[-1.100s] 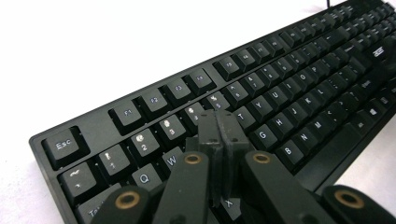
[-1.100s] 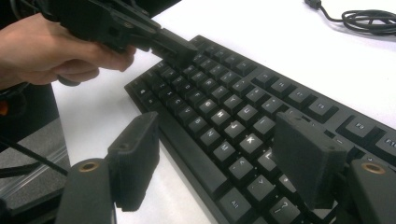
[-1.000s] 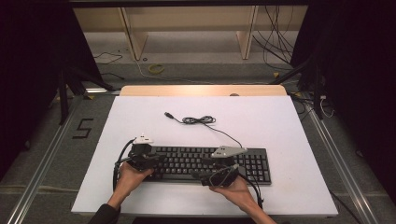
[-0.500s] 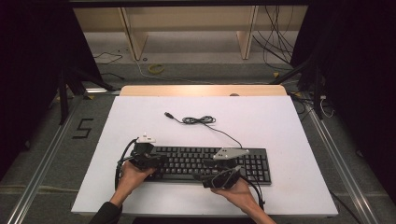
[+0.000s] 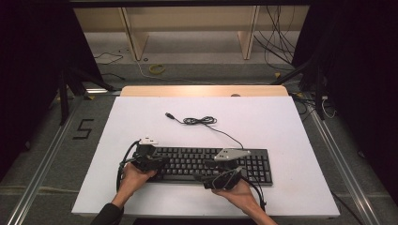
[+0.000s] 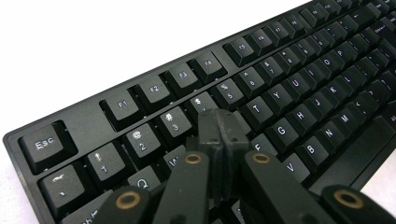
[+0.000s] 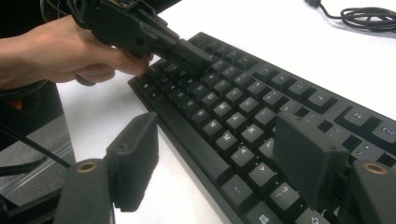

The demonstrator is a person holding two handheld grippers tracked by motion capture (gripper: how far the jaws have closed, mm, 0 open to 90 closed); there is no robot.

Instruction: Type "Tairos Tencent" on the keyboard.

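A black keyboard (image 5: 202, 164) lies along the front of the white table (image 5: 263, 122). Its thin cable (image 5: 199, 121) curls behind it and ends in a loose USB plug (image 5: 168, 114). My left gripper (image 5: 159, 161) is over the keyboard's left end. It is shut with nothing in it, and its tips (image 6: 222, 128) rest on the keys (image 6: 280, 130) below the 4 key. My right gripper (image 5: 211, 176) is open at the keyboard's front edge (image 7: 187, 140). One jaw hangs off the edge over the table and the other stands over the bottom key rows. The left gripper (image 7: 154, 37) appears ahead of it.
A wooden strip (image 5: 202, 90) runs along the table's far edge, with shelving legs and floor cables beyond it. Dark curtains flank both sides. Metal rails (image 5: 42, 164) run along the floor beside the table.
The left gripper has edged slightly right over the keys. The right gripper has barely moved, and the keyboard has stayed in place.
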